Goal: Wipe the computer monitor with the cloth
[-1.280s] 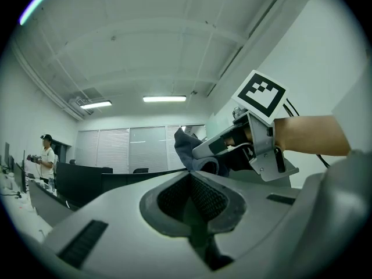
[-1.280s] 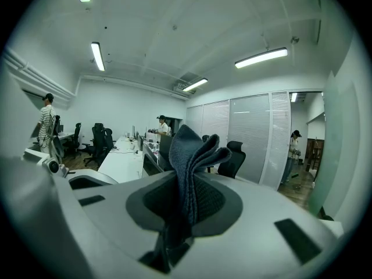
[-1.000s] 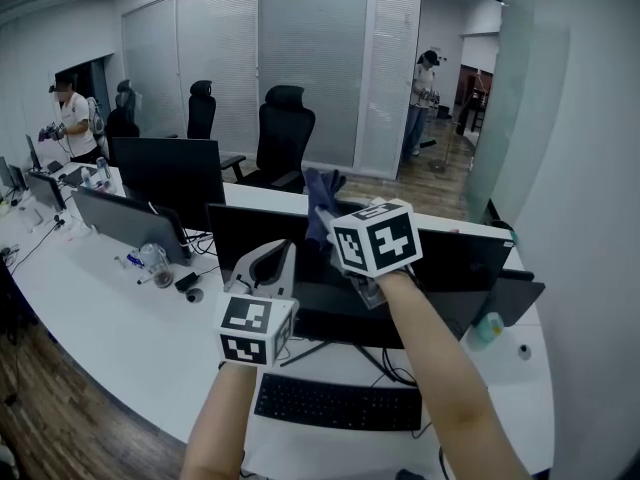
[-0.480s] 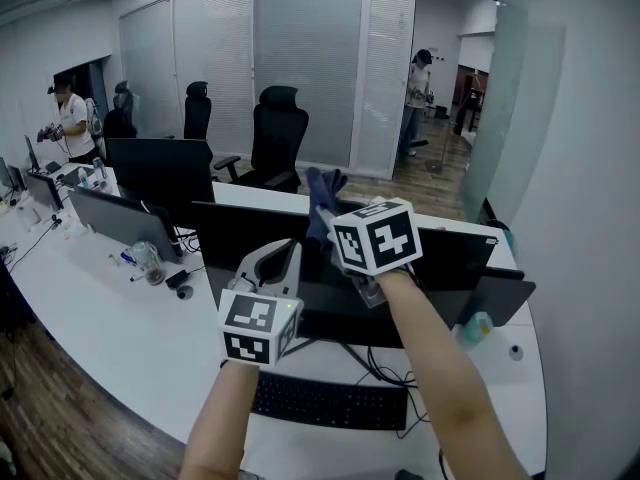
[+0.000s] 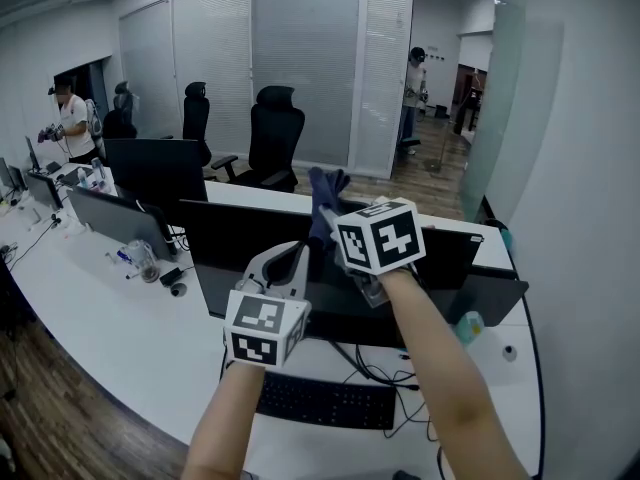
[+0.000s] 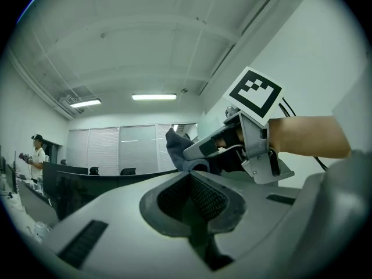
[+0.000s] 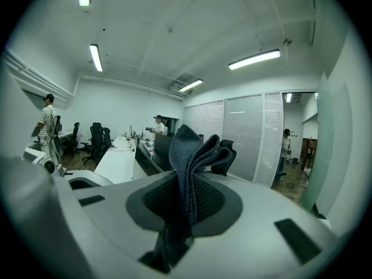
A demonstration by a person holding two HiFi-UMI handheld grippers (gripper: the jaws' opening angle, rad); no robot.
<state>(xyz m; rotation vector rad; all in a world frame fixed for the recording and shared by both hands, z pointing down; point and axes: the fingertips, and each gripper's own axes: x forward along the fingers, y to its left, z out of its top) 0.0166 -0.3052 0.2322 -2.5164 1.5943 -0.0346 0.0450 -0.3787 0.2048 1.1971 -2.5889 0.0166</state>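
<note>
The black computer monitor (image 5: pixel 235 248) stands on the white desk (image 5: pixel 130 338), its dark screen towards me. My right gripper (image 5: pixel 326 218) is raised over the monitor's top edge and is shut on a dark blue-grey cloth (image 5: pixel 322 196). In the right gripper view the folded cloth (image 7: pixel 195 161) sticks up from between the jaws of the right gripper (image 7: pixel 185 190). My left gripper (image 5: pixel 291 259) hovers in front of the screen, lower and to the left. Its jaws are closed on nothing in the left gripper view (image 6: pixel 190 178), where the right gripper (image 6: pixel 200 150) and the cloth (image 6: pixel 176 151) show just beyond.
A black keyboard (image 5: pixel 325 400) and cables lie below the monitor. Other monitors (image 5: pixel 150 170) and a clear cup (image 5: pixel 142 259) occupy the desk's left side. A bottle (image 5: pixel 467 325) stands at the right. Office chairs (image 5: pixel 275 133) and two people (image 5: pixel 70 118) are behind.
Both grippers keep nearly the same pose, the right still gripping the cloth. The view has shifted a little, so the monitor and desk sit slightly further left.
</note>
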